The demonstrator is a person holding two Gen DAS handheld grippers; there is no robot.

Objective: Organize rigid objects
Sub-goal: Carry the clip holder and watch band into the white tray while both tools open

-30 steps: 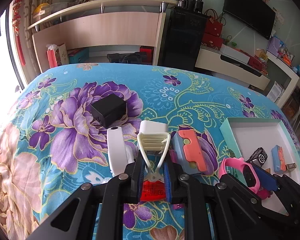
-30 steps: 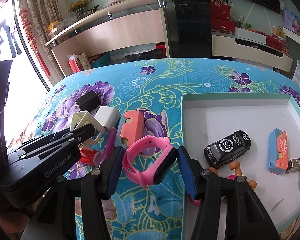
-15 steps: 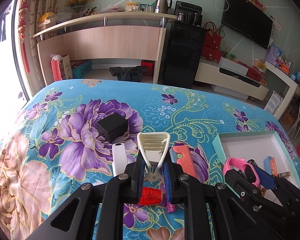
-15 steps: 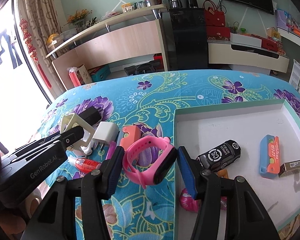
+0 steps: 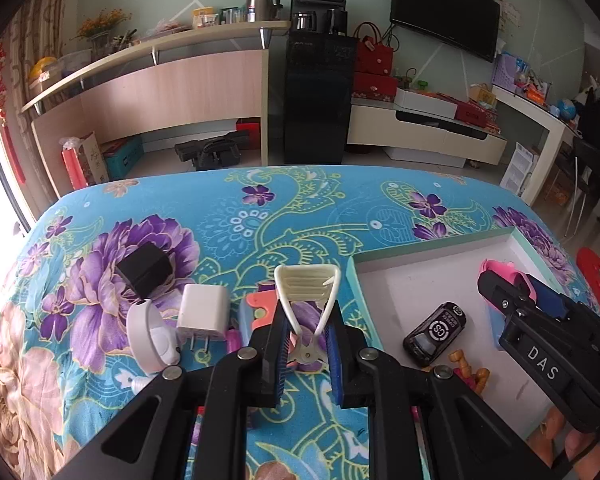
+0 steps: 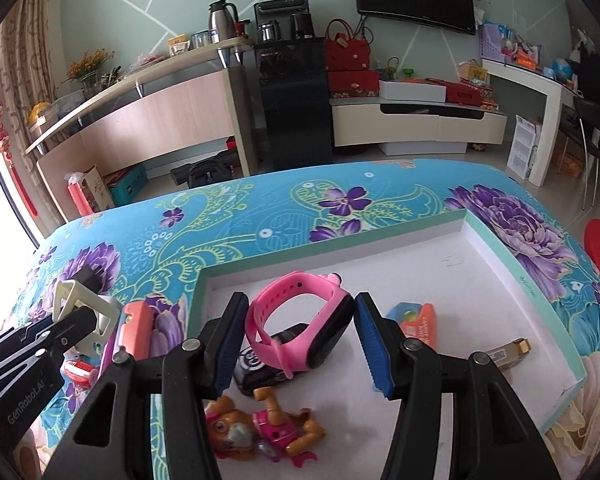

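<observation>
Two grippers each carry something above the floral cloth (image 5: pixel 260 208). The left gripper (image 5: pixel 307 344) is clenched on a cream clip (image 5: pixel 306 284), its blue pads squeezing the clip's narrow metal end while the wide slotted end sticks out forward past the fingertips. The right gripper (image 6: pixel 300 334) grips a pink watch (image 6: pixel 300 322) across its band and dark face, the jaws about half spread around it. Below and just behind the right jaws, inside the white tray (image 6: pixel 520 276), lies a toy pup (image 6: pixel 260 428), and directly under the watch sits a black toy car (image 5: pixel 436 334). Right of those jaws lie an orange-and-blue case (image 6: pixel 416 322) and, further right, a small gold-tipped box (image 6: pixel 508 354). Left of the left jaws, on the cloth, stand a white band (image 5: pixel 150 336) and a white charger (image 5: pixel 202 314), with an orange-and-blue block (image 5: pixel 256 312) just beside the left finger. Beyond them, further to the left, a black cube (image 5: pixel 144 270) rests on a purple flower. The tray's near-left corner lies just right of the clip.
</observation>
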